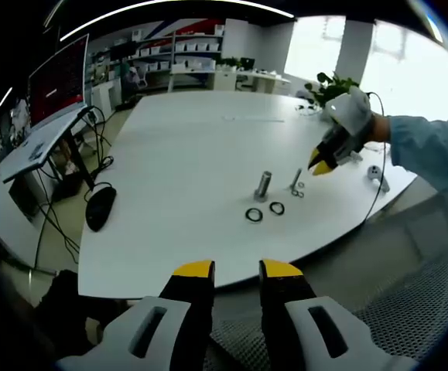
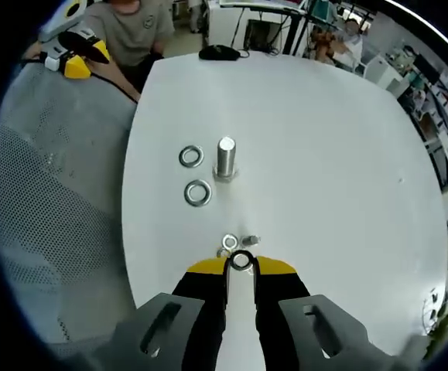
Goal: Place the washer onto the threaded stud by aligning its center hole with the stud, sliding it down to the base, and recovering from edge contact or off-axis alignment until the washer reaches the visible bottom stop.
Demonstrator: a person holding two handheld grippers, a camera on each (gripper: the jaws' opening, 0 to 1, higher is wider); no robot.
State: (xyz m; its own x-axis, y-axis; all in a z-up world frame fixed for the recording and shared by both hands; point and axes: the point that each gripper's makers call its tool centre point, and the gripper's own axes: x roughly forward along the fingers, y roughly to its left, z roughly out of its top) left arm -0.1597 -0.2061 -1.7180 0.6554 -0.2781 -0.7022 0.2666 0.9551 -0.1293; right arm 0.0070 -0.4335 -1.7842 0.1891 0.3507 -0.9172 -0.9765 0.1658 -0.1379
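On the white table (image 1: 185,147) stands a thick metal stud (image 1: 263,185) with two loose washers (image 1: 254,214) in front of it. A thinner threaded stud (image 1: 295,182) stands to its right. My right gripper (image 1: 322,164) hovers just above that thin stud. In the right gripper view my right gripper (image 2: 241,267) is shut on a small washer (image 2: 241,260), right over the thin stud (image 2: 251,241), with another small washer (image 2: 230,242) lying beside it. The thick stud (image 2: 225,157) and two larger washers (image 2: 197,192) lie farther out. My left gripper (image 1: 237,270) is open and holds nothing, back off the table edge.
A black mouse (image 1: 100,207) lies near the table's left edge. A monitor (image 1: 57,77) stands on a side desk. A small metal part (image 1: 374,174) and a plant (image 1: 332,86) are at the right. A mesh chair (image 2: 53,193) borders the table. A seated person (image 2: 131,27) holds the left gripper (image 2: 76,58).
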